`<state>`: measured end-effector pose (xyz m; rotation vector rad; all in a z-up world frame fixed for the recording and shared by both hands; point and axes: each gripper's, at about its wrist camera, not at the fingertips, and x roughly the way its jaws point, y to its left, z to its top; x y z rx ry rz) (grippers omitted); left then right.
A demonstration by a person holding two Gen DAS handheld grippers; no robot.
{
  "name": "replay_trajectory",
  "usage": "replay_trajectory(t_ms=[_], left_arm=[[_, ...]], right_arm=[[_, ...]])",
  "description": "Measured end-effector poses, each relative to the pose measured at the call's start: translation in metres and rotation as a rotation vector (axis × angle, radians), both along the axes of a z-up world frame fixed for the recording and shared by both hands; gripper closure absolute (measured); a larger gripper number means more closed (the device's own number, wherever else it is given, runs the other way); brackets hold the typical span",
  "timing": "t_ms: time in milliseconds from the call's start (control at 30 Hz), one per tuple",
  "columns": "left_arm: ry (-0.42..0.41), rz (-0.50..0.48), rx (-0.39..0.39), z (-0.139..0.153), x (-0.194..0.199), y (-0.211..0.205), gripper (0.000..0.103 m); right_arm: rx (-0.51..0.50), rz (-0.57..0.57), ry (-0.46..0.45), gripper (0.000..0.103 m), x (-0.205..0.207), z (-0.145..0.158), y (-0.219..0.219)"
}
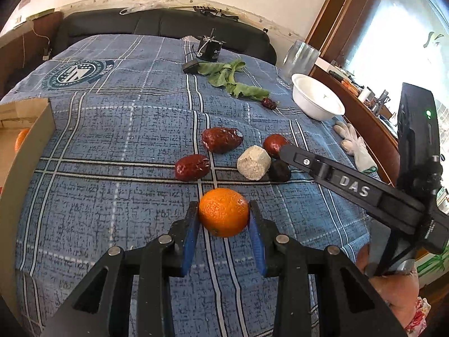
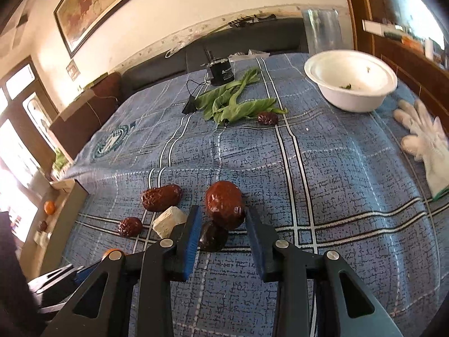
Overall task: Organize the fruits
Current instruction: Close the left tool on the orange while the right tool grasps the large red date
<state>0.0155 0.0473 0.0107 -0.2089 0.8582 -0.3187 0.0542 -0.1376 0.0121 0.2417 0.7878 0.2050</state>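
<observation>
Left gripper (image 1: 223,217) clamped on round, dimpled orange (image 1: 223,215) over blue plaid cloth (image 1: 126,140). Right gripper (image 2: 223,226) spread apart around glossy, wrinkled red date (image 2: 223,203) (dark fruit (image 2: 212,236) touching below).

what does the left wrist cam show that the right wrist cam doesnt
Only the left wrist view shows the orange gripped between the left gripper fingers, and the whole right gripper arm from outside.

Only the right wrist view shows the framed painting and the right gripper open around a red date.

Both show the white bowl, greens, white cube and white glove.
</observation>
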Motion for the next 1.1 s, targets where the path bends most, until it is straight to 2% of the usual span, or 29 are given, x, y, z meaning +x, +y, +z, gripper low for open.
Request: replay_trajectory(t_ms=[67, 100, 133, 233, 267, 300, 333, 367, 667, 867, 900, 933, 1000, 1100], left_arm=[[0.003, 0.003, 0.002, -0.001, 0.001, 0.0, 0.071], [0.011, 0.005, 0.001, -0.002, 0.002, 0.0, 0.071], [0.016, 0.005, -0.002, -0.003, 0.004, 0.0, 0.071], [0.02, 0.005, -0.01, -0.004, 0.005, 0.001, 0.071], [0.02, 0.004, -0.009, -0.004, 0.004, 0.001, 0.071], [0.02, 0.003, -0.01, -0.004, 0.004, 0.001, 0.071], [0.02, 0.002, -0.012, -0.004, 0.004, 0.001, 0.071], [0.021, 0.002, -0.017, -0.004, 0.004, 0.002, 0.071], [0.018, 0.007, -0.042, -0.003, 0.003, 0.006, 0.071], [0.025, 0.011, -0.057, -0.004, 0.003, 0.008, 0.071], [0.028, 0.01, -0.058, -0.004, 0.003, 0.009, 0.071], [0.029, 0.01, -0.058, -0.004, 0.003, 0.009, 0.071], [0.031, 0.009, -0.06, -0.004, 0.003, 0.009, 0.071], [0.031, 0.009, -0.06, -0.004, 0.003, 0.009, 0.071]], right_arm=[[-0.011, -0.003, -0.007, 0.06, 0.003, 0.001, 0.002], [-0.01, -0.001, -0.003, 0.048, 0.006, 0.001, 0.003], [-0.011, -0.001, 0.003, 0.042, 0.008, 0.001, 0.004], [-0.015, 0.003, 0.042, 0.043, 0.017, -0.004, 0.006], [-0.01, 0.002, 0.059, 0.043, 0.021, -0.007, 0.005], [-0.002, -0.001, 0.074, 0.049, 0.023, -0.009, 0.004], [0.007, -0.003, 0.087, 0.063, 0.026, -0.011, 0.003], [0.016, -0.009, 0.089, 0.066, 0.027, -0.012, 0.001], [0.064, -0.026, 0.021, 0.073, -0.009, 0.01, -0.013], [0.042, -0.03, 0.051, 0.072, -0.018, 0.008, -0.019], [0.035, -0.037, 0.061, 0.067, -0.016, 0.006, -0.02], [0.036, -0.043, 0.072, 0.057, -0.015, 0.003, -0.021], [0.042, -0.06, 0.081, 0.046, -0.014, -0.001, -0.023], [0.02, -0.08, 0.079, 0.045, -0.008, -0.002, -0.024]])
